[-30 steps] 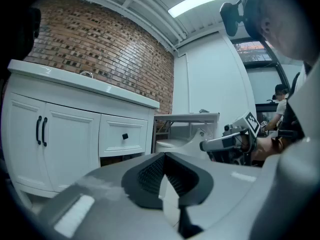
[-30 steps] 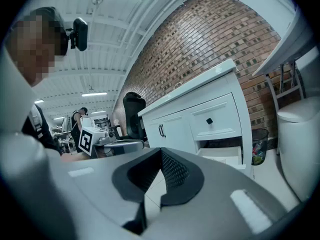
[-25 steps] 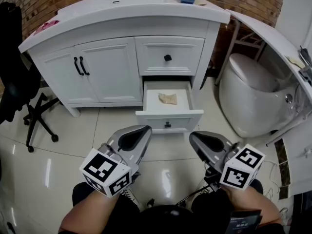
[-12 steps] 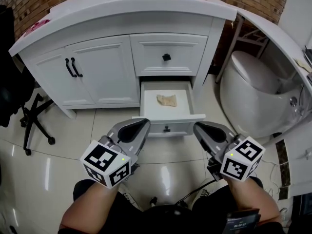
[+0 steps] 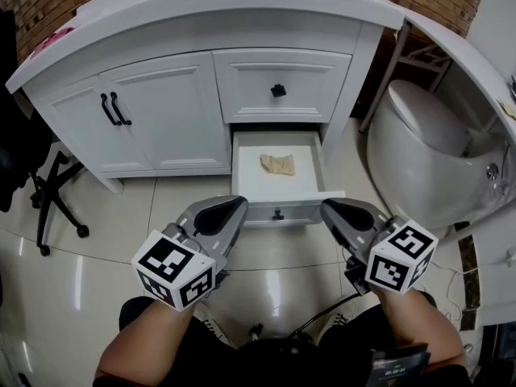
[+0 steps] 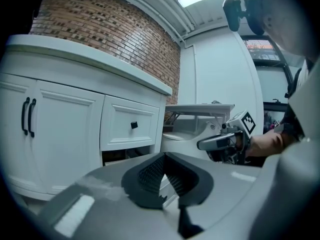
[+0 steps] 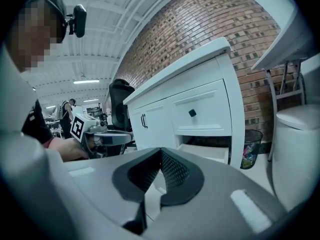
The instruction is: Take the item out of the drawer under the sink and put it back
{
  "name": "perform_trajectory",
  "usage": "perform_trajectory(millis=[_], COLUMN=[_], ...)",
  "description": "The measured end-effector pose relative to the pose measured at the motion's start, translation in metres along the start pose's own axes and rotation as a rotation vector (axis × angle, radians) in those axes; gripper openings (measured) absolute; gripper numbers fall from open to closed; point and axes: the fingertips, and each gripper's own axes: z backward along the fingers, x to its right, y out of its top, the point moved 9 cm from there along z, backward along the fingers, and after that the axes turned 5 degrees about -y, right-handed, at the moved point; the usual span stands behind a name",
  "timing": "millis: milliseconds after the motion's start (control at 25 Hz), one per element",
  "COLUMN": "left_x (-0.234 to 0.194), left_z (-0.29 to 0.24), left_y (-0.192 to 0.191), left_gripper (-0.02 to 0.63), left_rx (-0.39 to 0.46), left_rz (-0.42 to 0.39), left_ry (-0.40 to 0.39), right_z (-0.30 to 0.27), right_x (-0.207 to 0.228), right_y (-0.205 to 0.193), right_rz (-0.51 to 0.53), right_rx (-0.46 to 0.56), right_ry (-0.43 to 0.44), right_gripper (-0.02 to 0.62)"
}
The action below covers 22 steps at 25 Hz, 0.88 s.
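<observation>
- Meeting at their tips, the jaws of the left gripper (image 6: 163,155) are seen closed, and nothing is held between the ribbed dark pads.
- The jaws of the right gripper (image 7: 161,150) are likewise pressed together at the tips and are empty.
- Both grippers are held above the tiled floor (image 5: 274,264), side by side and apart, with a marker cube (image 5: 173,268) on the left one and another marker cube (image 5: 401,256) on the right one.
- The left gripper's tip is placed just before the front left corner of the open drawer (image 5: 250,176), and the right gripper's tip just before its front right corner; neither is touching it.
- The item (image 5: 277,164), a small crumpled tan piece, is lying inside the open drawer, near the middle of the drawer's bottom and somewhat toward its back edge, well clear of both grippers.
- A black knob (image 5: 278,214) is fixed at the centre of the drawer's front panel.
- Directly above it a shut upper drawer (image 5: 278,75) with its own black knob is seen, and to the left a pair of cabinet doors (image 5: 161,111) with two black handles (image 5: 111,107) set close together.
- The cabinet is topped by a white worktop (image 5: 201,14) with a curved front edge, backed by a brick wall (image 6: 100,29).
- A white toilet (image 5: 435,151) is standing to the right of the cabinet, and a black office chair (image 5: 48,192) at its left end.
- A small bin (image 7: 248,156) with coloured scraps in it is visible between the cabinet and the toilet in the right gripper view.
</observation>
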Motion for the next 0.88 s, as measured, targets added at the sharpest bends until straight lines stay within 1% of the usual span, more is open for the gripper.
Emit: perform_trajectory(millis=[200,320,440,560,680,880], left_x=[0.000,-0.002,-0.002,0.000,0.001,-0.004], left_z=[-0.002,-0.002,-0.001,0.000,-0.003,-0.005], left_y=[-0.004,-0.003,-0.002,-0.001,-0.001,0.000], left_gripper=[0.003,0.003,0.003,0.003,0.003,0.003], left_rx=[-0.009,-0.007,0.001,0.007,0.005,0.010], left_rz=[-0.001,0.006,0.014,0.013,0.013,0.026], left_ry=[0.000,0.002,0.000,-0.005,-0.011,-0.004], right_z=[-0.003,-0.007,-0.012,-0.018,-0.034,-0.088], right_x=[0.001,-0.002,0.000,0.008,0.020,0.039], right_y=[0.001,0.004,0.009,0.024,0.040,0.053], right_rz=[-0.013,-0.003,0.011,0.040,0.120,0.361], right_rx=[-0.002,-0.010,-0.044,-0.076,-0.142,-0.292], right_ry=[0.008,0.019,0.021,0.018,0.016,0.038], right_gripper=[0.008,0.008,0.008,0.008,0.009,0.031])
